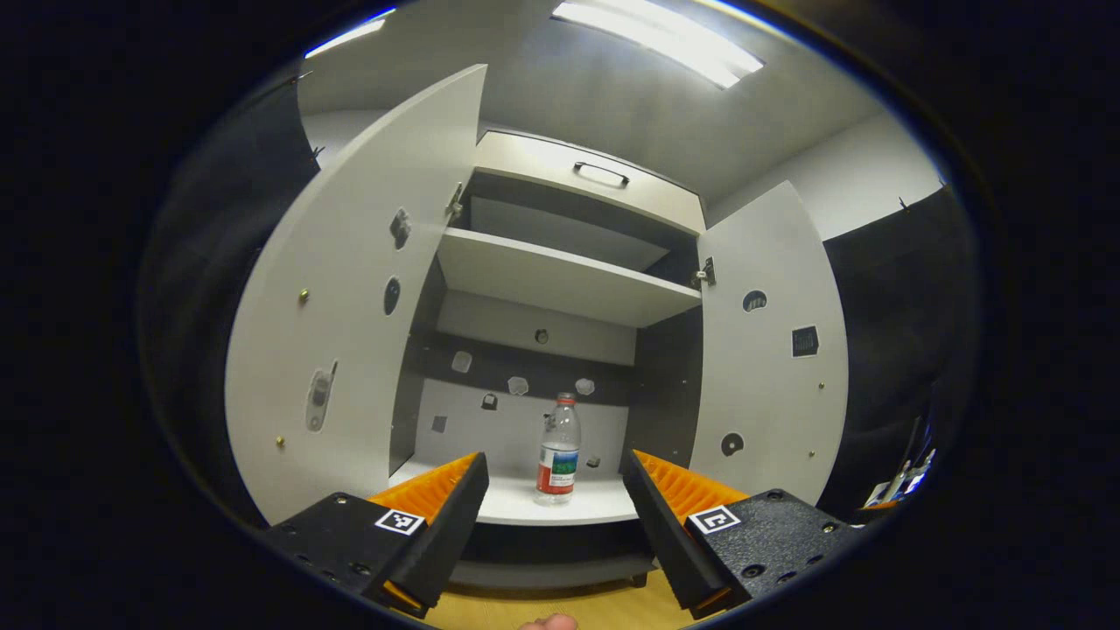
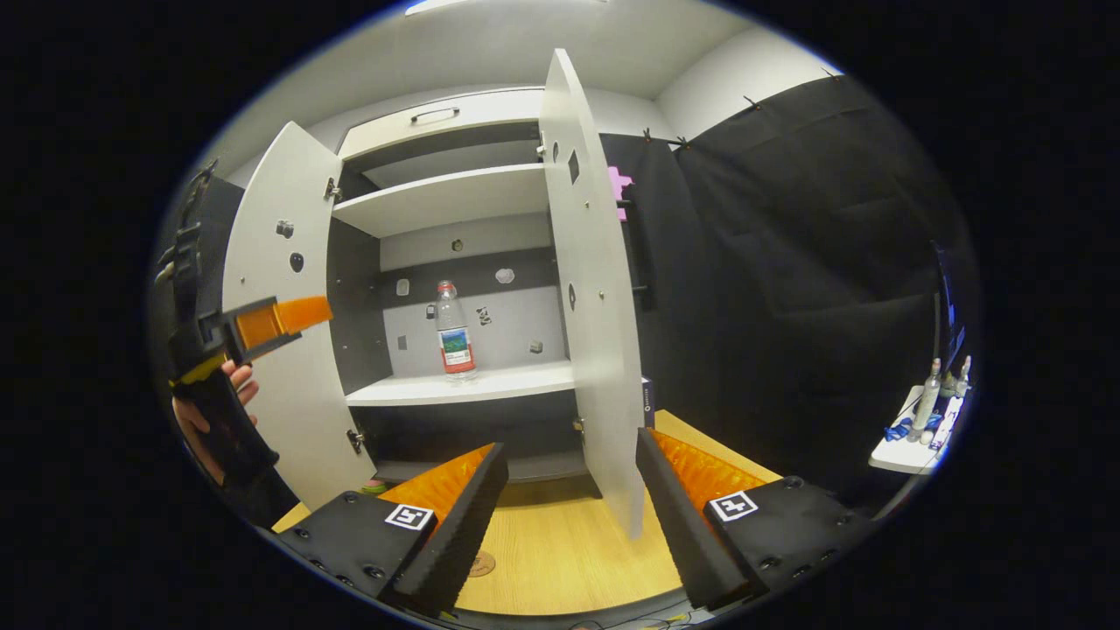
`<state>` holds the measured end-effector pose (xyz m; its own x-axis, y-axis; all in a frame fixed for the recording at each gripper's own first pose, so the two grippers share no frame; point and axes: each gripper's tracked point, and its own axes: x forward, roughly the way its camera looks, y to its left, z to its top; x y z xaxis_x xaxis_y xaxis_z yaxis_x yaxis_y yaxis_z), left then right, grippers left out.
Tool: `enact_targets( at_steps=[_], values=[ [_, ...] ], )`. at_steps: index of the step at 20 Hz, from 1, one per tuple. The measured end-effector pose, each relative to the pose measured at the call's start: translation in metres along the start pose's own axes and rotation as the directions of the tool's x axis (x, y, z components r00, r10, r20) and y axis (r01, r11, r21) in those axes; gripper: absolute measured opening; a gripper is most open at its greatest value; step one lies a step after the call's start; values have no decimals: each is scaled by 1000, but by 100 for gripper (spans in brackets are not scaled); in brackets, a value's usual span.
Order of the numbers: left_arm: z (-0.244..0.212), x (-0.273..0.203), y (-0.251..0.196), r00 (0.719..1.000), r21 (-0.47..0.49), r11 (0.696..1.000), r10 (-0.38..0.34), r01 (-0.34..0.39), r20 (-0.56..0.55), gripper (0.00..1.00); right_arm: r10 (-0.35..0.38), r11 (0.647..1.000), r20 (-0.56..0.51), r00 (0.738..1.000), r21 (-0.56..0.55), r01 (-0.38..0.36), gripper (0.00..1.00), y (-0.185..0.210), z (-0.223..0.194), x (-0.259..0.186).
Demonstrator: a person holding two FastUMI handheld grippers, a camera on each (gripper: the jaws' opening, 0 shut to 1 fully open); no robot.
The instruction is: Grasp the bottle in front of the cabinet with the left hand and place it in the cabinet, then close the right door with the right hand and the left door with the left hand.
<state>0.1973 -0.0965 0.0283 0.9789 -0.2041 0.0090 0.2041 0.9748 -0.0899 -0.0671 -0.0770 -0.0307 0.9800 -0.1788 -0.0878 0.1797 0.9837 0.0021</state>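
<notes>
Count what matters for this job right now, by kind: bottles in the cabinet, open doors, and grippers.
Bottles in the cabinet: 1, the bottle, upright on the lower shelf.
Open doors: 2, the left door and the right door.
Grippers: 2, the left gripper and the right gripper, both open and holding nothing.
Total: 5.

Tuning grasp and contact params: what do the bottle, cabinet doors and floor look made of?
Bottle: clear plastic by the look, glossy; you see through it, with a coloured cap and a printed label band.
Right door and left door: flat matte light-grey board, probably laminated; thin square edges, metal hinges, small screw heads.
Floor: wood-look surface with visible grain, likely laminate, slight sheen.
</notes>
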Motion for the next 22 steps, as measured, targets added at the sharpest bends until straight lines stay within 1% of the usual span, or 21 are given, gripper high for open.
enact_targets(
  at_steps=[2,5,8,10,12,16,18,20,22],
  values=[
    [-22,-29,11,999,-3,999,38,-38,-20,94,26,1000,-8,1000,17,-26,98,10,-3,2],
    [-44,-57,26,995,5,996,87,-87,-38,95,53,998,-25,998,35,-52,98,19,-10,4],
    [-56,-75,42,989,67,989,133,-129,-59,94,50,999,-34,998,20,-49,99,21,-16,5],
    [-61,-82,53,984,93,984,160,-152,-78,94,55,998,-20,998,5,-55,99,19,-10,5],
    [-62,-86,58,982,91,983,167,-160,-83,95,38,999,14,999,-10,-38,98,6,8,3],
    [-51,-82,72,977,124,972,206,-199,-48,95,-49,998,113,992,-40,54,98,-39,63,4],
    [-52,-80,71,978,109,975,201,-195,-53,95,-83,994,160,984,-62,94,98,-60,91,5],
    [-56,-79,69,979,101,978,192,-185,-72,95,-94,991,202,975,-79,111,98,-75,120,6],
    [-61,-81,67,978,102,979,188,-179,-92,95,-86,990,236,968,-91,110,98,-84,146,9]
  ],
)
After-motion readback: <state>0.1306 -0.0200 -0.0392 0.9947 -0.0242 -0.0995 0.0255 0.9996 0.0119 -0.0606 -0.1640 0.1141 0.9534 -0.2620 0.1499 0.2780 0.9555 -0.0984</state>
